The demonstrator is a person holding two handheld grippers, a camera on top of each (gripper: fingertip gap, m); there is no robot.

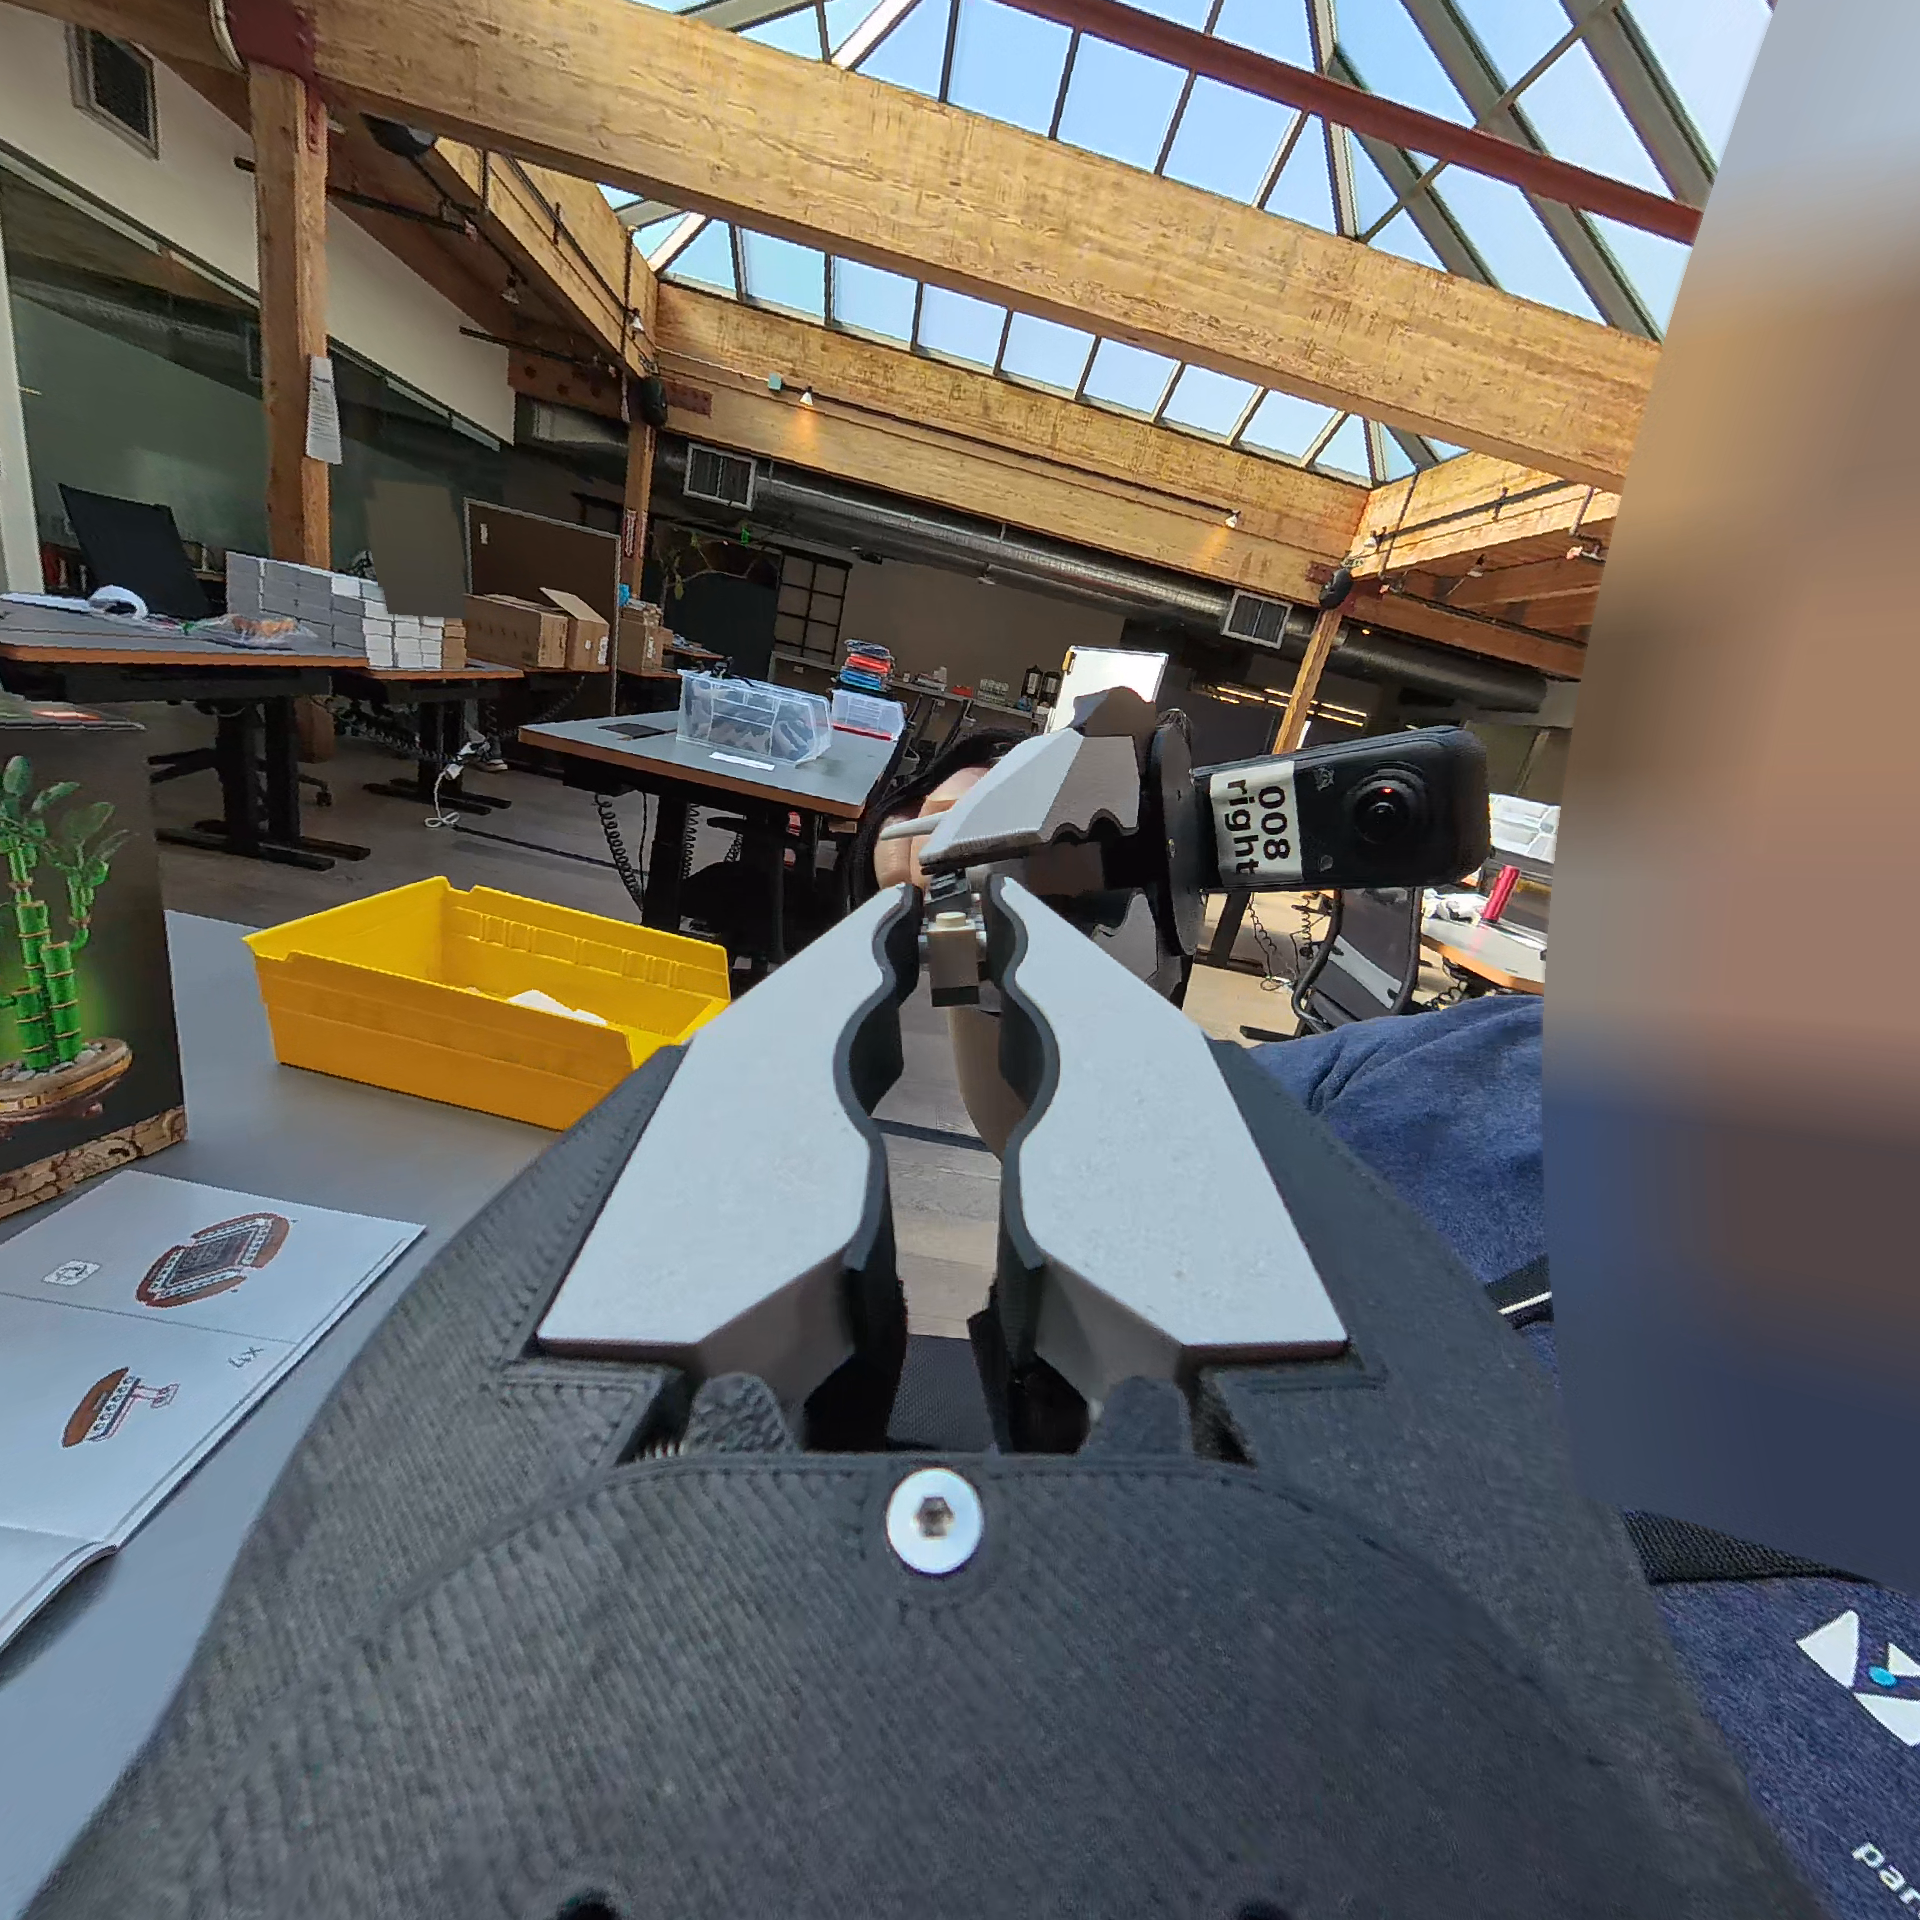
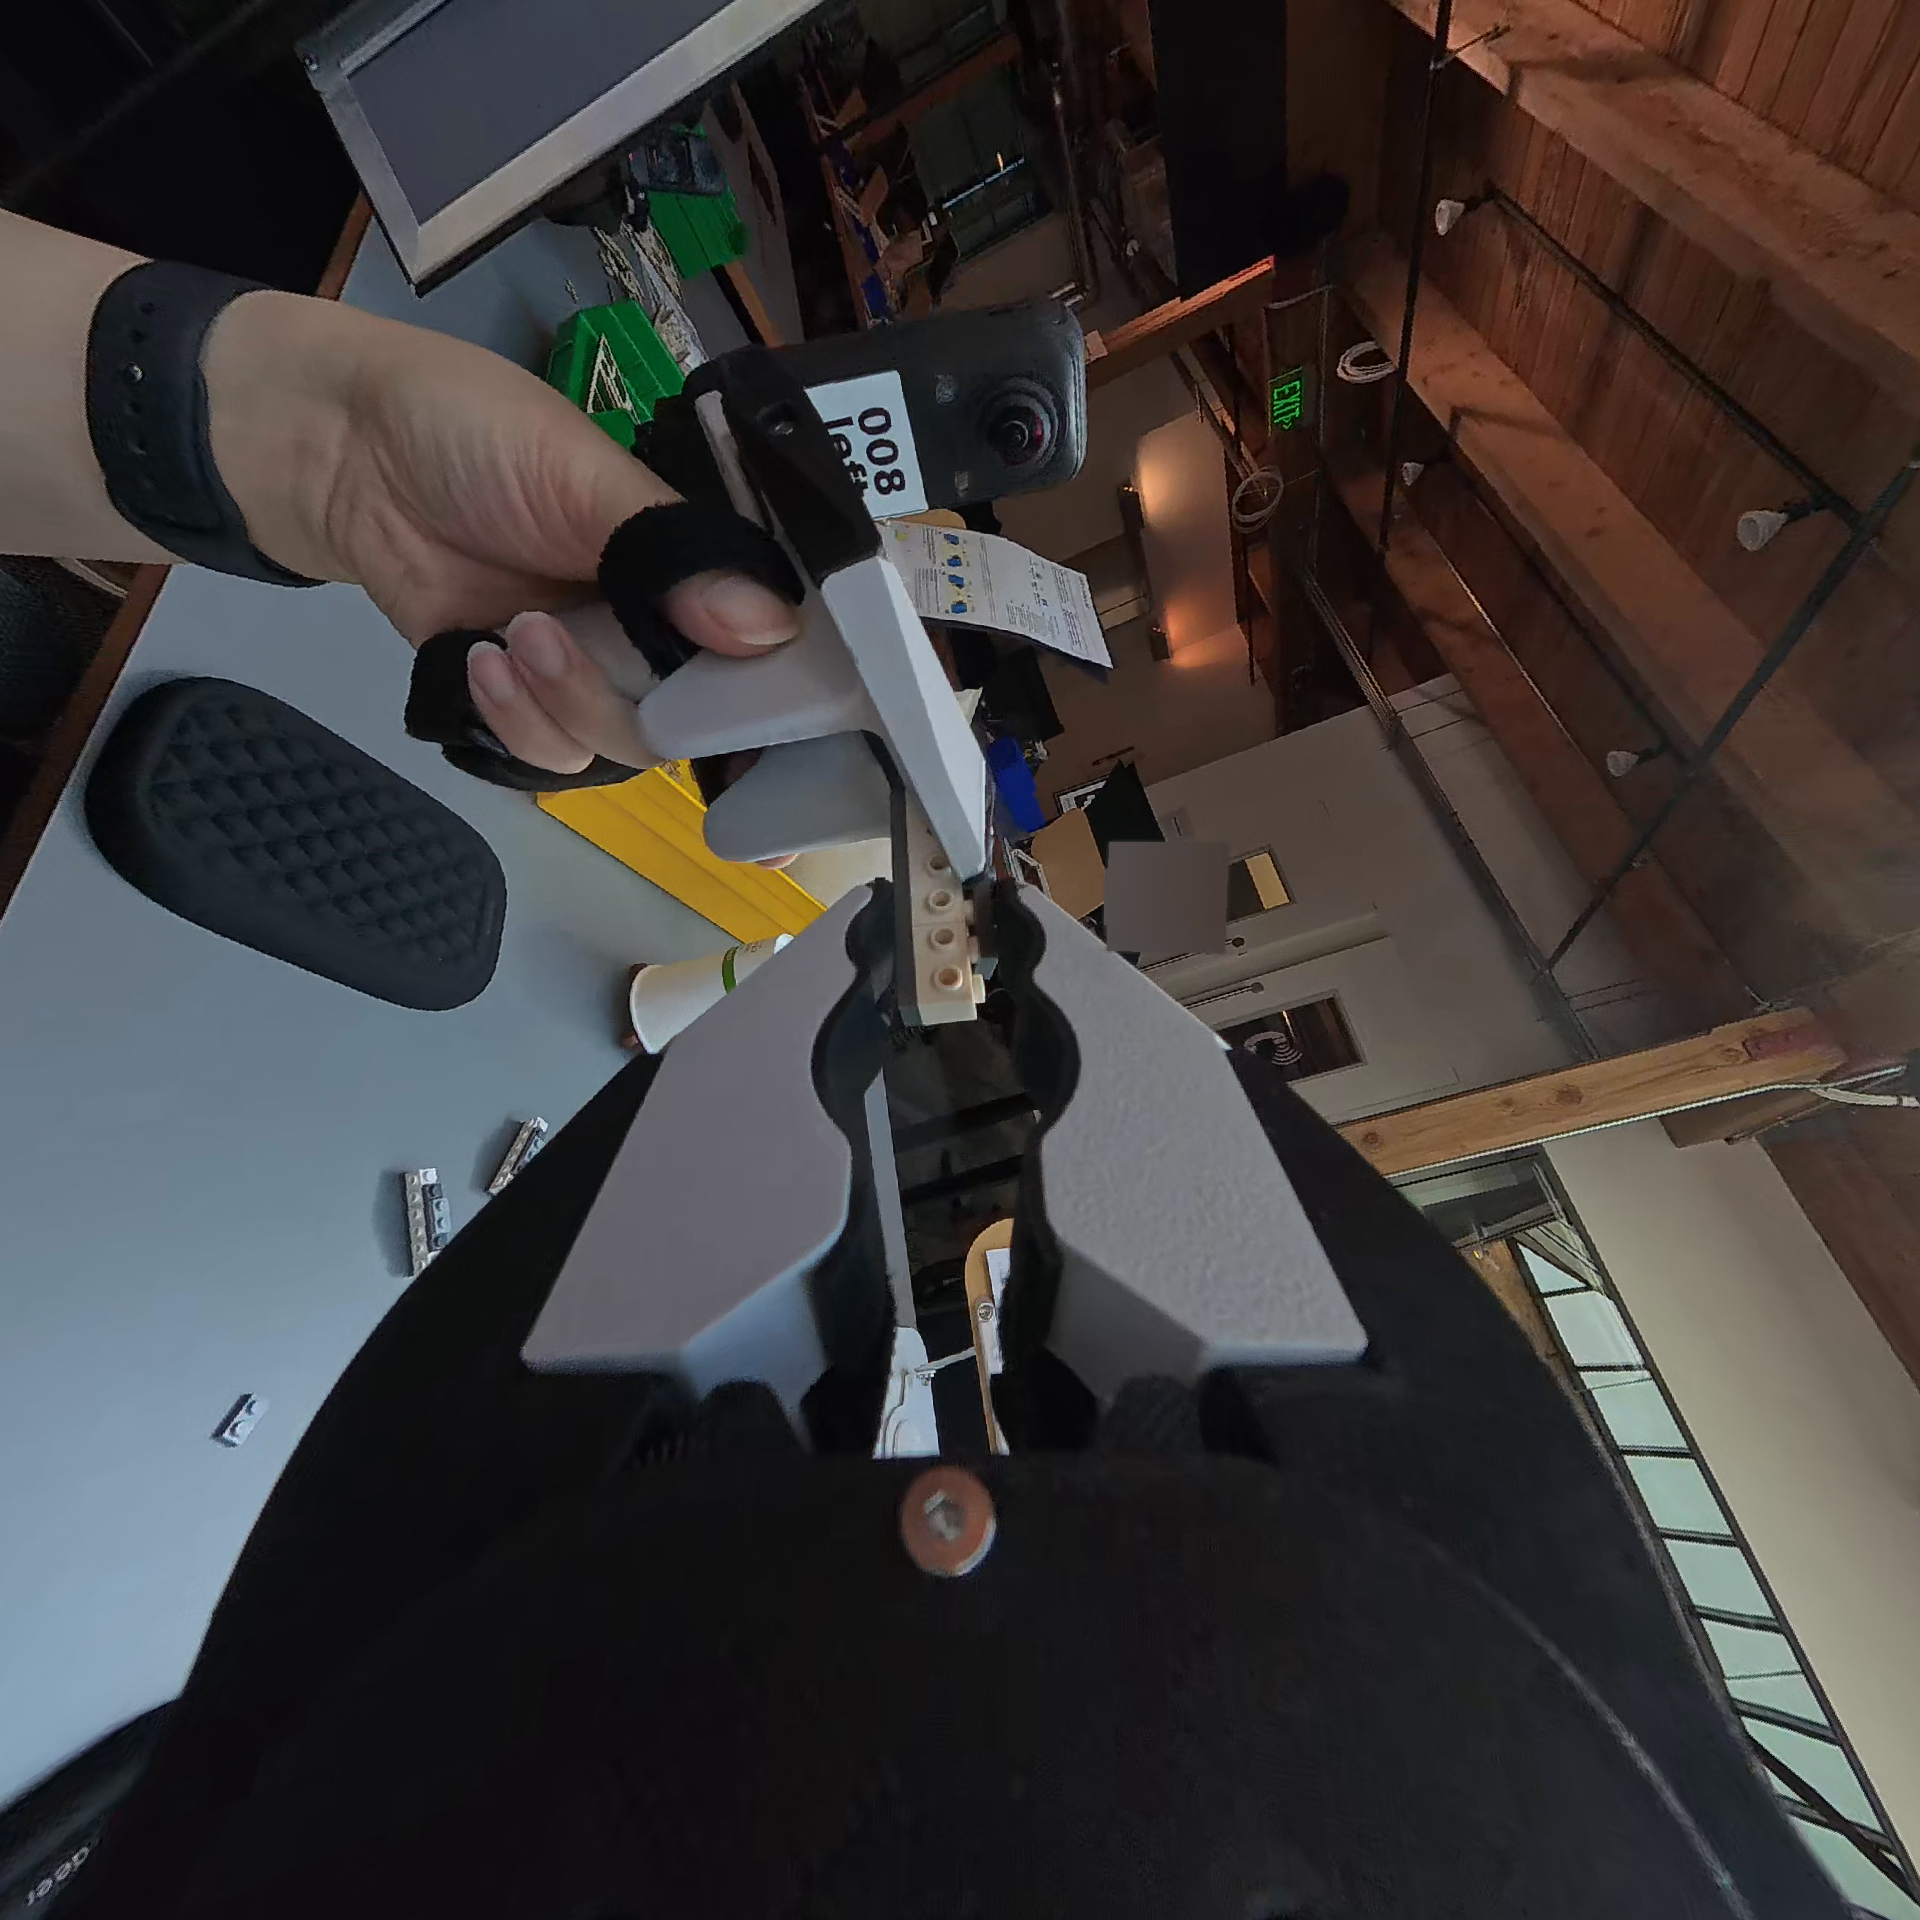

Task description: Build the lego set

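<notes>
Both grippers are held up in the air, tip to tip, on one small lego piece. In the left wrist view my left gripper (image 1: 954, 906) is shut on a tan brick with a black part (image 1: 956, 951). My right gripper (image 1: 932, 862) comes in from the right and meets the top of the piece. In the right wrist view my right gripper (image 2: 940, 914) is shut on a tan brick with a row of round holes (image 2: 943, 940) and a black plate along its left side. My left gripper (image 2: 951, 847), held by a hand (image 2: 416, 499), grips the brick's far end.
A grey table (image 1: 312, 1132) carries a yellow bin (image 1: 488, 987), the set's box with a bamboo picture (image 1: 73, 935) and an open instruction booklet (image 1: 156, 1330). Loose grey lego pieces (image 2: 426, 1210), a black padded rest (image 2: 291, 842) and a paper cup (image 2: 696, 987) lie on it. Both grippers' tips are close together, under 4 cm apart.
</notes>
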